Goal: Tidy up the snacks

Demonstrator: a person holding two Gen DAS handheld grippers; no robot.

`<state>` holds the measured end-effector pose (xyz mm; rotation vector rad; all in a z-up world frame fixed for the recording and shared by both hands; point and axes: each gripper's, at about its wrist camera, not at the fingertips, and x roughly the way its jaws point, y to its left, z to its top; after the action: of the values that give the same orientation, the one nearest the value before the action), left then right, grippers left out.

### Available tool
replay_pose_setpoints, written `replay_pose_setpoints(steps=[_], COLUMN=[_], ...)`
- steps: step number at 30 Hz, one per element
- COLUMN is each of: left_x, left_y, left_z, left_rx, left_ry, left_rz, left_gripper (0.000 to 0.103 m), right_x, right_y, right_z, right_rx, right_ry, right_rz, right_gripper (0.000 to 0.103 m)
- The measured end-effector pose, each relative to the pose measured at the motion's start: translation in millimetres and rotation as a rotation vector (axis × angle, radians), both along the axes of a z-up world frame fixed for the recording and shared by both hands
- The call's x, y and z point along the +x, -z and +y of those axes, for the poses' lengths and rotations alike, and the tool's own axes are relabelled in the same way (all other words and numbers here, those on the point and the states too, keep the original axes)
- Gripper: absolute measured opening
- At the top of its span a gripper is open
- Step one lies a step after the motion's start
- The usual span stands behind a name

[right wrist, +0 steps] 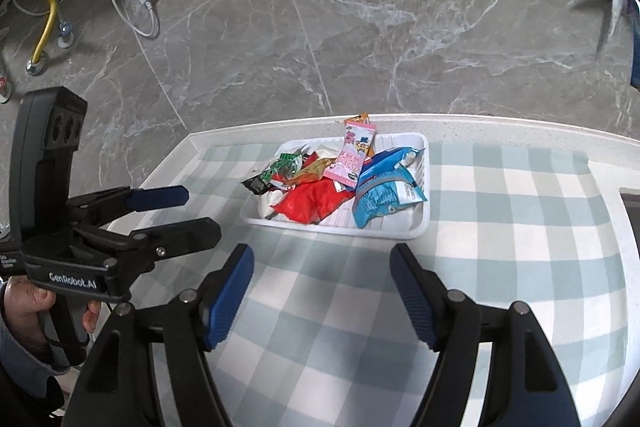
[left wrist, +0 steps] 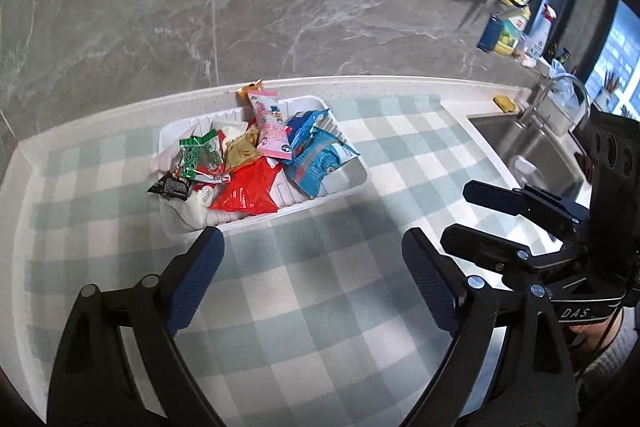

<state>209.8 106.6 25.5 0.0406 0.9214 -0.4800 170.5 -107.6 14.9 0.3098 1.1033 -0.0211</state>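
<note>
While both tools hover over the checked cloth (right wrist: 520, 227), the white tray (right wrist: 422, 223) sits mid-frame against the counter's far edge, heaped with snack packets: red (right wrist: 310, 203), blue (right wrist: 380, 197), pink (right wrist: 352, 159), green (left wrist: 200, 155). Left gripper (left wrist: 312, 263) and right gripper (right wrist: 322, 279) both gape wide at frame bottom, holding nothing.

I hold two hand-held grippers: the left hand-held gripper (right wrist: 198, 213) and the right hand-held gripper (left wrist: 456, 209). One white tray (left wrist: 352, 179) sits before me. In it I count two blue packets (left wrist: 316, 163), one red packet (left wrist: 248, 189), one pink packet (left wrist: 270, 127), one green packet (left wrist: 200, 153), one gold packet (left wrist: 240, 151) and one black packet (left wrist: 170, 185); others are partly hidden.
</note>
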Motion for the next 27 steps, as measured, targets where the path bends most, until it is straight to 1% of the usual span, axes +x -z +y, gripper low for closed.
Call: replay_pose_setpoints(steps=[9,18,27], left_x=[-36,-52,-58], left_y=[-19,-26,-29], left_z=[-6,-7,-4], left_rx=[0.027,0.038,0.041], left_ry=[0.024,0.037,0.051], left_rz=[-0.048,-0.072,-0.092], left_gripper=[0.091,0.091,0.091], right_x=[-24,-38,-45], right_y=[-19,-32,-36], right_z=[13,18,19], right_rx=[-0.022,-0.044,-0.047], right_ry=[0.005,0.009,0.019], right_rz=[-0.015,-0.032,-0.035], right_gripper=[0.074,0.074,0.074])
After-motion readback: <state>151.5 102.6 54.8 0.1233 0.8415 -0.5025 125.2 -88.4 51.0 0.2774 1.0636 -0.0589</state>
